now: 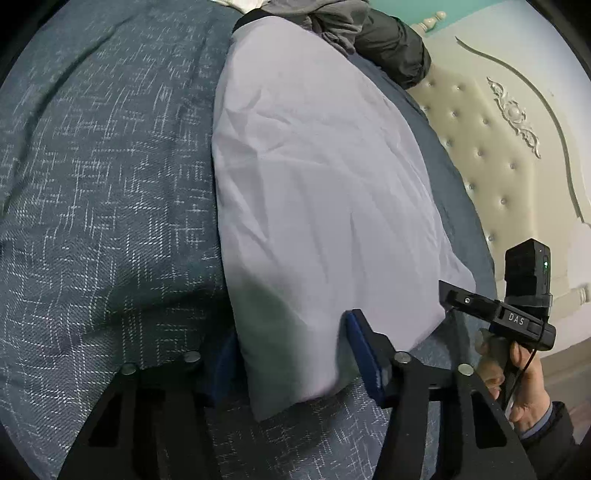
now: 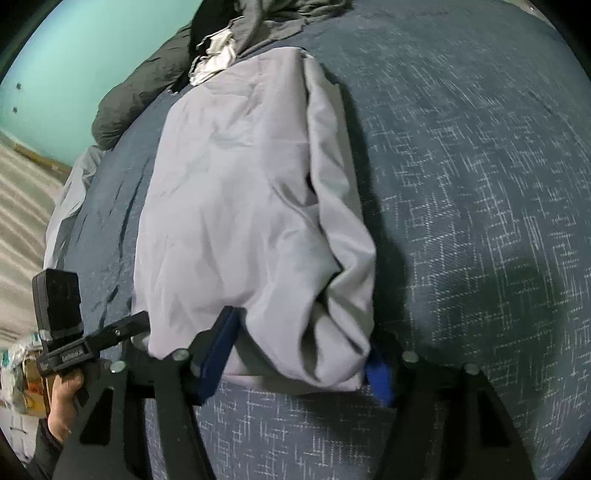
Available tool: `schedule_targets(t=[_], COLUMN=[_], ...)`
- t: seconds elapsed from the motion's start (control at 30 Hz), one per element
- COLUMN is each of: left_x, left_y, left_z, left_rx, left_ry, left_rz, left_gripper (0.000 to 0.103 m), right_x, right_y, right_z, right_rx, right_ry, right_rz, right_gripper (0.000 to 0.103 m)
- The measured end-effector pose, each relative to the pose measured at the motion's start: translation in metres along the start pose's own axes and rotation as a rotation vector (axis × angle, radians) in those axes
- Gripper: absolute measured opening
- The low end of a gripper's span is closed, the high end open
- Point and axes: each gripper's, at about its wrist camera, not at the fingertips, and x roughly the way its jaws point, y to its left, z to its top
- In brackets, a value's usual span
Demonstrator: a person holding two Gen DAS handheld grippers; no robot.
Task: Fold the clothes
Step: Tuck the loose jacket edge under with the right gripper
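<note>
A pale lavender folded garment of thin, creased cloth point(image 1: 314, 192) lies lengthwise on a dark blue bed cover woven with fine white crosshatch lines point(image 1: 103, 184). Its near end reaches down between the fingers of both tools.

In the left wrist view, the left gripper point(image 1: 295, 354) straddles the near left corner of the garment. Its blue-padded fingers point(image 1: 364, 354) stand apart on either side of the cloth and do not pinch it, so it is released. To the right of it, near the bed's edge, a person's hand point(image 1: 517, 373) holds the black handle of the other tool, whose tip lies at the garment's near right corner.

In the right wrist view, the right gripper point(image 2: 303, 360) sits over the bunched near right corner of the same garment point(image 2: 236, 206). Its jaws are parted, the cloth lies loose between them, and it too is released. On the left of that view a hand point(image 2: 64, 391) holds the left tool.

At the far end of the bed lies a heap of grey and dark clothes point(image 1: 354, 33), touching the garment's far edge. To the right stands a cream tufted headboard with carved scrollwork point(image 1: 491, 147), against a turquoise wall point(image 2: 74, 55).
</note>
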Motion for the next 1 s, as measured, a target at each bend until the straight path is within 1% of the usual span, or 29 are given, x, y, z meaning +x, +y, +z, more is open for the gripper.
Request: schedule_targets(t=[0.07,0.13,0.2,0.23,0.33,0.43,0.5,0.53,0.57,0.6,0.63,0.67,0.77,0.83,0.9,1.0], left_x=[0.001,0.005,0.006,0.007,0.009,0.009,0.008,0.007,0.005,0.003,0.000,-0.002,-0.014,-0.025,-0.036,-0.041], left_y=[0.001,0.005,0.006,0.006,0.004,0.001,-0.004,-0.008,-0.012,-0.016,-0.019,-0.022,-0.030,-0.036,-0.036,-0.050], left_z=[-0.001,-0.001,-0.001,-0.001,-0.002,-0.007,-0.007,-0.006,-0.007,-0.007,-0.008,-0.008,-0.010,-0.011,-0.005,0.001], left_rx=[0.002,-0.010,-0.011,-0.009,-0.003,0.006,0.019,0.031,0.044,0.055,0.065,0.072,0.113,0.155,0.172,0.192], left_ry=[-0.002,0.004,0.004,0.003,0.000,-0.005,-0.010,-0.017,-0.025,-0.032,-0.040,-0.048,-0.078,-0.101,-0.111,-0.125], left_rz=[-0.007,-0.024,-0.031,-0.033,-0.034,-0.030,-0.014,-0.003,0.007,0.014,0.020,0.024,0.046,0.071,0.073,0.072], left_gripper=[0.058,0.058,0.059,0.059,0.059,0.059,0.054,0.053,0.049,0.045,0.043,0.040,0.036,0.034,0.033,0.032], right_x=[0.001,0.003,0.008,0.009,0.011,0.011,0.013,0.014,0.013,0.013,0.009,0.007,-0.005,-0.016,-0.028,-0.042], right_y=[-0.003,-0.004,-0.005,-0.008,-0.013,-0.010,-0.004,-0.002,0.001,0.003,0.003,0.006,0.015,0.018,0.020,0.022], right_z=[0.002,0.003,0.003,0.003,0.004,0.005,0.004,0.003,0.005,0.006,0.006,0.007,0.009,0.009,0.010,0.017], right_rx=[0.008,0.019,0.014,0.026,0.045,0.024,0.006,-0.001,-0.007,-0.013,-0.022,-0.040,-0.100,-0.137,-0.160,-0.188], right_ry=[-0.008,-0.012,-0.011,-0.012,-0.018,-0.029,-0.042,-0.048,-0.056,-0.064,-0.072,-0.083,-0.120,-0.145,-0.164,-0.185], right_rz=[0.017,0.030,0.030,0.044,0.070,0.051,0.036,0.032,0.025,0.018,0.011,0.004,-0.014,-0.021,-0.028,-0.030], right_gripper=[0.059,0.059,0.062,0.064,0.065,0.062,0.056,0.049,0.044,0.040,0.034,0.029,0.020,0.017,0.015,0.013])
